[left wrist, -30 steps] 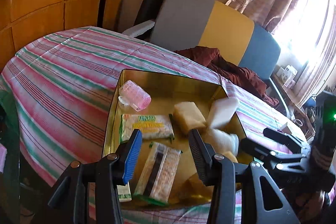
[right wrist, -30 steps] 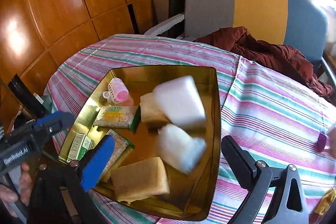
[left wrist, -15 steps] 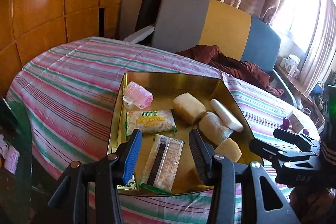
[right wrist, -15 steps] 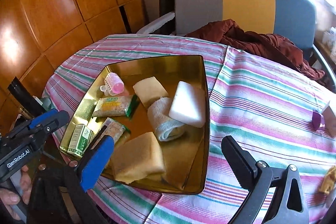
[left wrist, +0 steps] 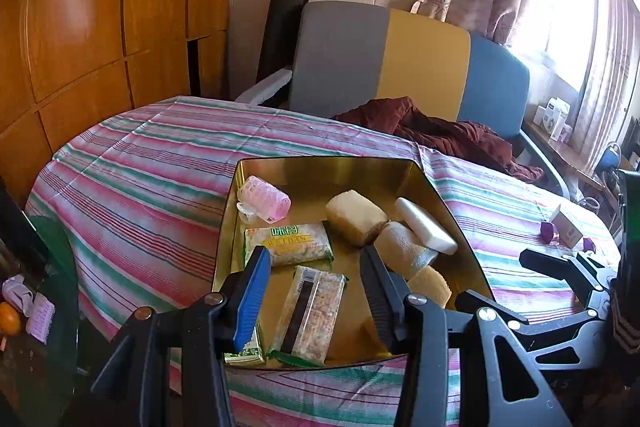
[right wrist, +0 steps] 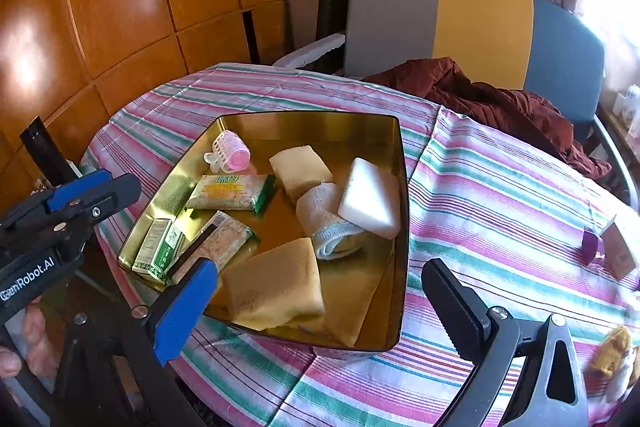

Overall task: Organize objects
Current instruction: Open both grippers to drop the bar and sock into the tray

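White soap bar [right wrist: 370,197] and rolled cloth [right wrist: 330,223] have just landed in the gold tin [right wrist: 402,187] on the worktop. Right tongs [right wrist: 320,301] wide open, empty; left tongs [left wrist: 314,297] part-open, empty. Stray items [right wrist: 612,351] remain outside.

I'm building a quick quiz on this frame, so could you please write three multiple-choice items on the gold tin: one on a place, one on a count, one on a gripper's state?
1. Where does the pink hair roller lie?
A. far-left corner of the gold tin
B. on the tablecloth
C. on the chair

2. How many tan sponges are in the tin?
A. one
B. two
C. four

3. The right gripper is:
A. shut on a sponge
B. open, empty
C. shut on the tin's rim

Answers: 1 A, it sits against the far-left walls. 2 B, near sponge and far sponge. 3 B, nothing between its spread fingers.
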Motion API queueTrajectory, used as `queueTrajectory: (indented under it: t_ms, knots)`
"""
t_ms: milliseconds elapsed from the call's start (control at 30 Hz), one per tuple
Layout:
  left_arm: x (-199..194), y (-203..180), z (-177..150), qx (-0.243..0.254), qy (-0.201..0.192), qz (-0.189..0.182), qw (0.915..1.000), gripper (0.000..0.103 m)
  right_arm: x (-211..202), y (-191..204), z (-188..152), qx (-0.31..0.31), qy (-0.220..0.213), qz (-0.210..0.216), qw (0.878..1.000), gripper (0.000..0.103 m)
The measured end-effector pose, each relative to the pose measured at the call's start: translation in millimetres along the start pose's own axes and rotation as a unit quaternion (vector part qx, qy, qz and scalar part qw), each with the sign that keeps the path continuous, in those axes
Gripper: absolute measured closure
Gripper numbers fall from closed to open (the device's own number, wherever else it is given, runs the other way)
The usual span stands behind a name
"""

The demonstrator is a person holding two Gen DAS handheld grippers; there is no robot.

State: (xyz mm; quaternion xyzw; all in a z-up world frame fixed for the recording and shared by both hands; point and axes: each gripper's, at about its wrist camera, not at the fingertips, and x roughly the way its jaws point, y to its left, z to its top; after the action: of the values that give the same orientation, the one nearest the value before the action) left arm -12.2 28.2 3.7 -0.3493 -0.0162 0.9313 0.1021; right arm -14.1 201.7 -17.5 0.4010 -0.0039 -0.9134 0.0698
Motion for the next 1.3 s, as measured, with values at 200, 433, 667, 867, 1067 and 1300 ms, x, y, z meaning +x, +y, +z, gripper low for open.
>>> queueTrajectory:
  t_ms: [200, 433, 667, 867, 1067, 1300]
  knots:
    - [-1, -3, -1, 0.006, -0.003, 0.001, 1.0, 0.056, -1, -5, -4, 0.008, 0.001, -0.006, 1.0, 0.0]
    - [-4, -14, -3, 0.027, -0.008, 0.004, 0.9996, 0.056, -1, -11, -6, 0.019, 0.003, -0.01, 1.0, 0.0]
    - [-5, -23, -4, 0.046, -0.011, 0.012, 0.9988, 0.056, -2, -17, -8, 0.026, 0.0, -0.011, 1.0, 0.0]
    - [-8, -30, -4, 0.059, -0.014, 0.013, 0.9981, 0.056, -3, -24, -9, 0.035, -0.001, -0.012, 0.999, 0.0]
    - [-10, -39, -4, 0.072, -0.016, 0.013, 0.9972, 0.056, -4, -32, -11, 0.047, -0.001, -0.016, 0.999, 0.0]
    - [-15, -52, -4, 0.093, -0.025, 0.015, 0.9952, 0.056, -6, -46, -15, 0.062, -0.003, -0.024, 0.998, 0.0]
